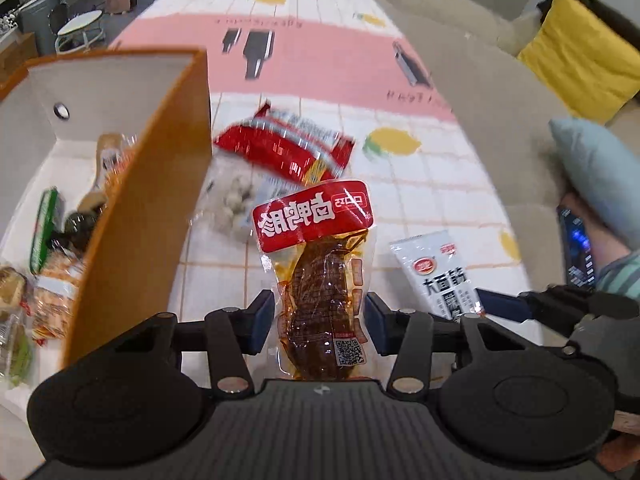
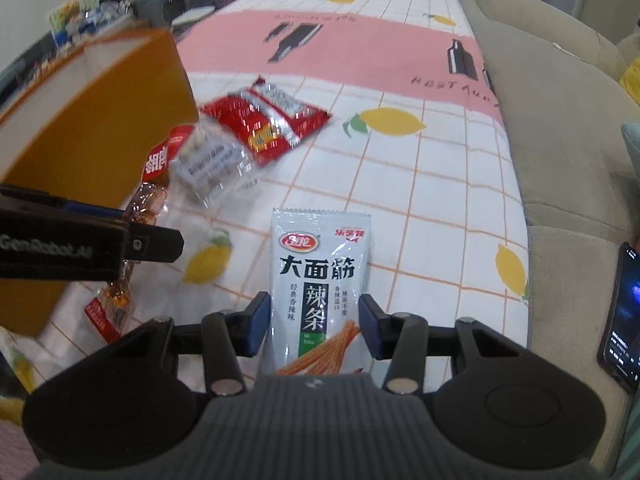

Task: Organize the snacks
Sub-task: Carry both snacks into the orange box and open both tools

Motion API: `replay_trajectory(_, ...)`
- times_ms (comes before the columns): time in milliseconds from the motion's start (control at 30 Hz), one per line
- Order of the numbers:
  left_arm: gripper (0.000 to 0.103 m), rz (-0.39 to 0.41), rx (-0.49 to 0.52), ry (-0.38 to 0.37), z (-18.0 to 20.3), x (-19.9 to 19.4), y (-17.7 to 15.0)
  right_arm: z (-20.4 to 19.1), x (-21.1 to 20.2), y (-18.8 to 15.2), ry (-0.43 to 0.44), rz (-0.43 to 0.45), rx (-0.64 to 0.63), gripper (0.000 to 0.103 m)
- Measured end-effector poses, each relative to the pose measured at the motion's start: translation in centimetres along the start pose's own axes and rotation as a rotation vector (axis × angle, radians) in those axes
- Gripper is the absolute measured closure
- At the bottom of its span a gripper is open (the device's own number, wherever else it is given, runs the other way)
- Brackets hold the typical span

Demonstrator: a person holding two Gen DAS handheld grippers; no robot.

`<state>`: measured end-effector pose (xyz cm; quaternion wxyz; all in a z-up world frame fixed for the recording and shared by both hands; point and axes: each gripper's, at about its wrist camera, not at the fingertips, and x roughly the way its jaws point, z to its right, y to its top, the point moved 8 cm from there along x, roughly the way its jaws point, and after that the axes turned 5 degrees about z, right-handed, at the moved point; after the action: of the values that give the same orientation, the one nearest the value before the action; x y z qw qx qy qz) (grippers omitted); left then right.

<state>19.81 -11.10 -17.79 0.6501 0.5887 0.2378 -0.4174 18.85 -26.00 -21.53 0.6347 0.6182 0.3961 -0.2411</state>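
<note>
On the tablecloth [image 2: 440, 184], white packet [image 2: 320, 280] lies between right gripper [image 2: 314, 326] fingers.

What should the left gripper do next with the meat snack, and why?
Probably close the left gripper on the meat snack packet. The packet lies between the open fingers, apparently ungripped, and the orange box holding other snacks stands just to its left.

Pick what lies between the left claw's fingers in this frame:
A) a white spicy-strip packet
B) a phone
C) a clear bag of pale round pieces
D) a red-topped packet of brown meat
D: the red-topped meat packet sits between the fingers of the left claw; the white packet lies at the right claw.
</note>
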Motion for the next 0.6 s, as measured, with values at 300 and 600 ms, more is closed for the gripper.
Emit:
replay_trajectory(300,0.048,0.127,-0.018,-0.036,-1.1,-6.8,4.7,-3.2,-5.5,4.8,0.062,0.164,0.001,0.058)
replay_trajectory(600,0.048,0.244,-0.061,0.006,-5.8,-12.2,9.5,-9.4,-9.0,10.9,0.166,0.285,-0.046,0.058)
